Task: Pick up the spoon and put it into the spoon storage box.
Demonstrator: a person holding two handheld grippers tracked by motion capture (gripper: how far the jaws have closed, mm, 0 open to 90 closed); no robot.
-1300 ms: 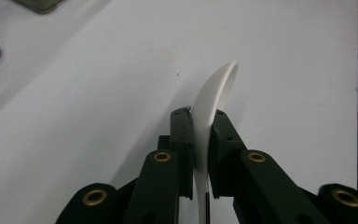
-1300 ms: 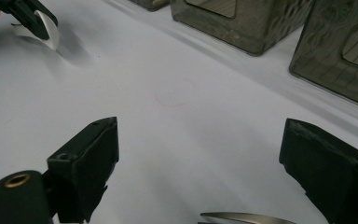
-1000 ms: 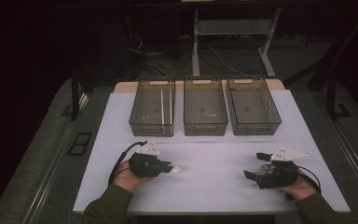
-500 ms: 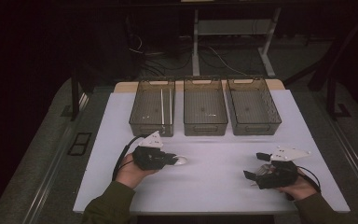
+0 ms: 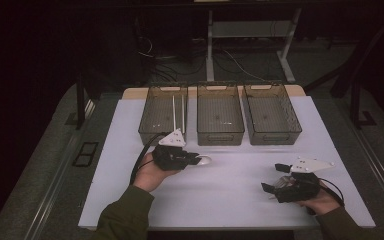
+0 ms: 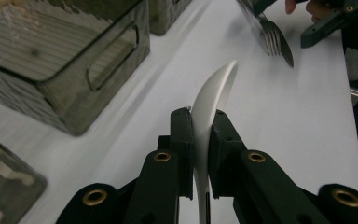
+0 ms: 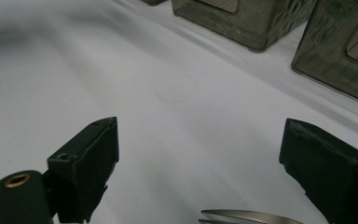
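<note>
White plastic, by the look of it: a spoon (image 6: 212,100) clamped edge-on between the jaws of the left gripper (image 5: 192,160), bowl sticking out ahead, held clear of the white table (image 5: 230,195) just in front of the three smoky bins (image 5: 219,114). Probably light and stiff, smooth enough to swivel in a narrow pinch; looks gripped on the neck just behind the bowl, a fair spot, though a hold nearer the middle of the handle would likely resist twisting better. Thin in section, so no need for hard squeezing; could snap or flex if pressed against a bin wall. Left bin (image 5: 163,114) nearest, with two pale sticks already lying inside.

Metal fork (image 6: 274,38) over by the right gripper (image 5: 278,181), tines seen in the left gripper view, a tip (image 7: 249,216) peeking between that gripper's widely parted jaws, not pinched. Likely heavier than the spoon, rigid, slick; best taken across the flat handle, well back from the tines.
</note>
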